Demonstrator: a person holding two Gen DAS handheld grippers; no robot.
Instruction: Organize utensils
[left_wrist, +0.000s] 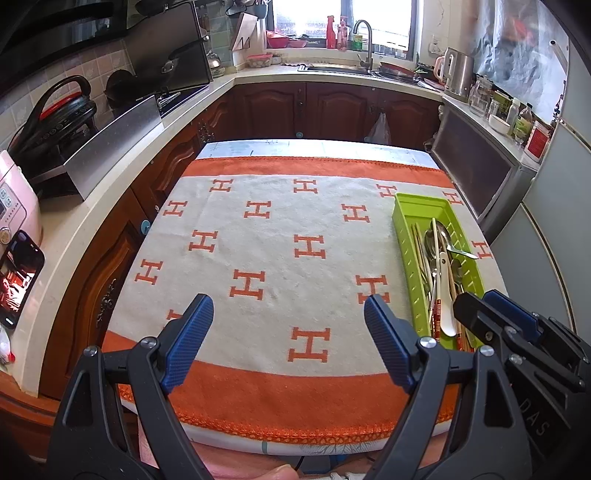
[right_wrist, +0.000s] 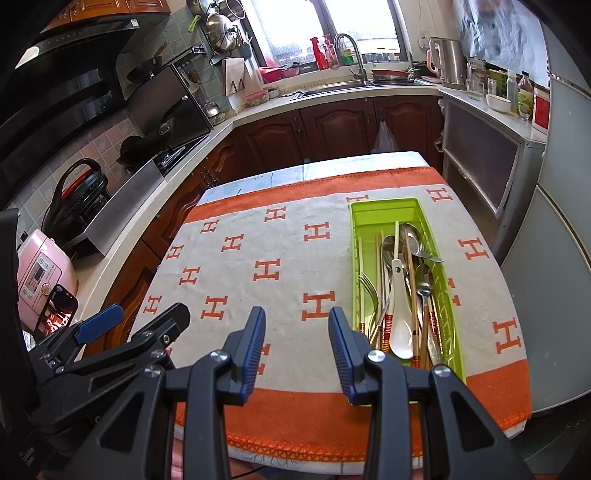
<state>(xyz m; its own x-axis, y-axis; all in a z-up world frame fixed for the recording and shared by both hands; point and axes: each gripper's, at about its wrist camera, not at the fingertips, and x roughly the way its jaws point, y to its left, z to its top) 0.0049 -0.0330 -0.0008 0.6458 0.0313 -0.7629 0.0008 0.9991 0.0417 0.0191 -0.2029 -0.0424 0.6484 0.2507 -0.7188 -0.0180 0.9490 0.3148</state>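
Two tongs hang over the desk's near edge, both released and empty: left tongs (left_wrist: 288, 343) spread wide, right tongs (right_wrist: 297, 347) narrower. Green tray (right_wrist: 384, 206), right of centre in frame, holds jumbled utensils: white spoon (right_wrist: 400, 325), fork (right_wrist: 369, 291), chopsticks (right_wrist: 397, 236), metal spoons. Risks: overlapping handles, so a pinch may lift two; light tray may slide on the towel (right_wrist: 258, 295).

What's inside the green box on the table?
The green box holds a white spoon, metal spoons, a fork and chopsticks, all piled together. Whatever lies beneath the pile is hidden.
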